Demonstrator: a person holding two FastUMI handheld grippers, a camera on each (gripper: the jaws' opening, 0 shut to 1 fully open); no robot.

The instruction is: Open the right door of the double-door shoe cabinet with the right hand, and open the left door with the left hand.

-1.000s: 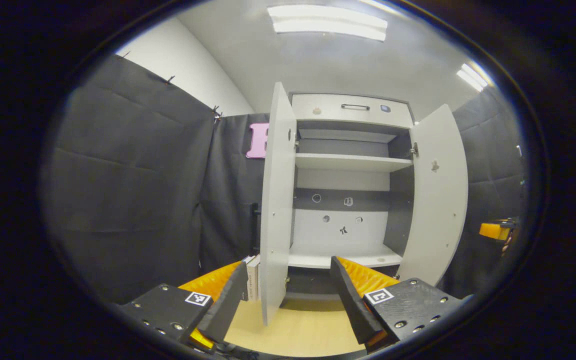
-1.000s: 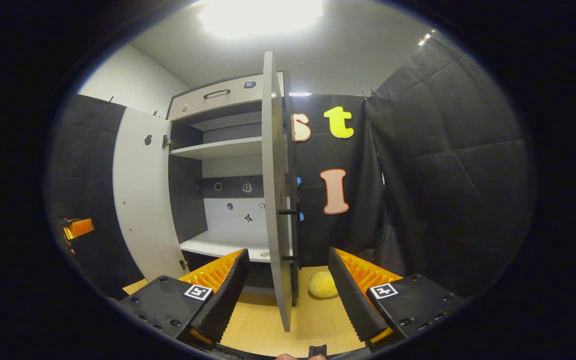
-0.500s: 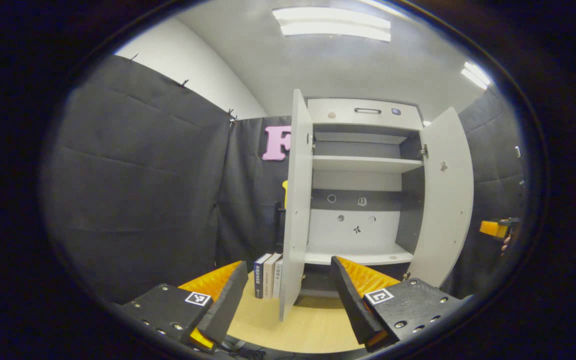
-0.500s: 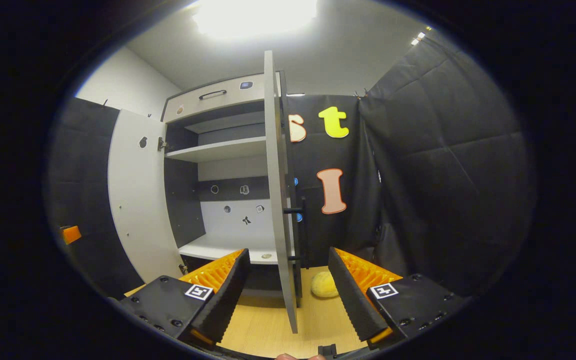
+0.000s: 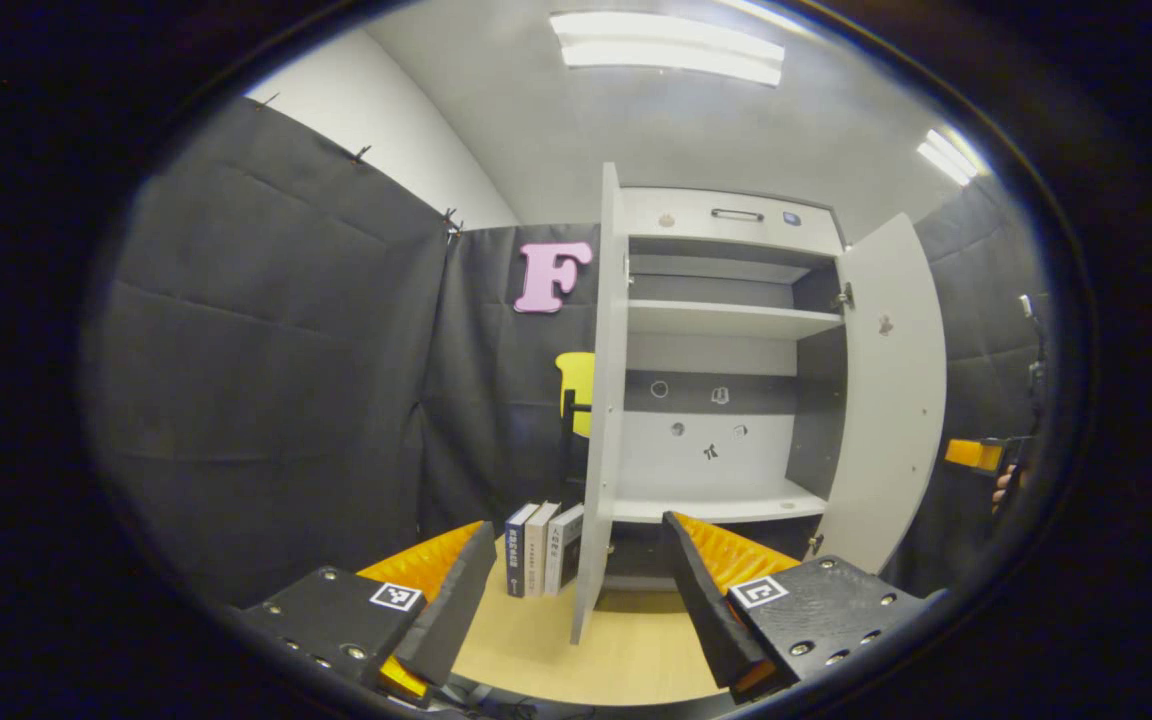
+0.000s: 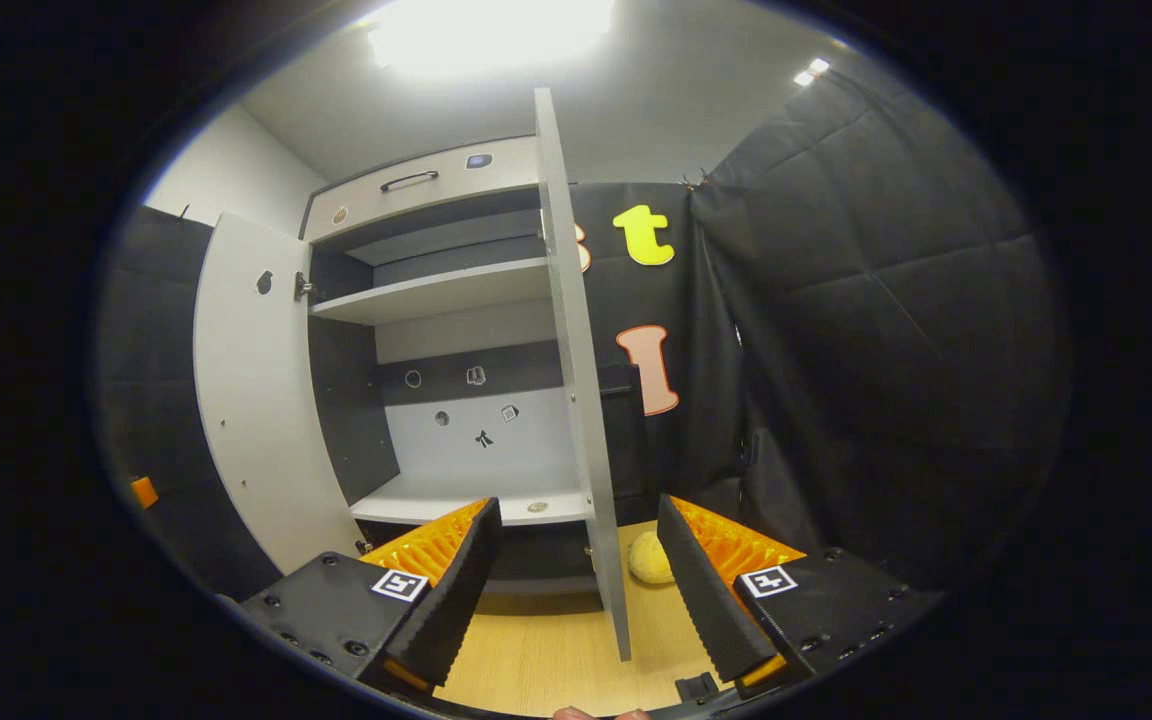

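The white shoe cabinet point(image 5: 726, 215) stands with both doors swung open, baring its shelves. In the left gripper view the left door point(image 5: 604, 400) faces me edge-on and the right door point(image 5: 891, 400) stands wide to the right. My left gripper point(image 5: 576, 600) is open, short of the left door's lower edge, with nothing between its fingers. In the right gripper view the right door point(image 6: 581, 400) shows edge-on and the left door point(image 6: 246, 400) stands wide. My right gripper point(image 6: 576, 590) is open just in front of the right door's bottom corner, not touching it.
Three books point(image 5: 541, 548) stand on the wooden floor point(image 5: 626, 650) left of the cabinet. A yellow ball point(image 6: 648, 558) lies on the floor right of it. The other gripper point(image 5: 976, 455) shows at the far right of the left gripper view. Black cloth walls close in both sides.
The left gripper has drawn back and to the left of the left door's edge, uncovering the books. The right gripper view has tilted and shifted a little. Both doors stay open.
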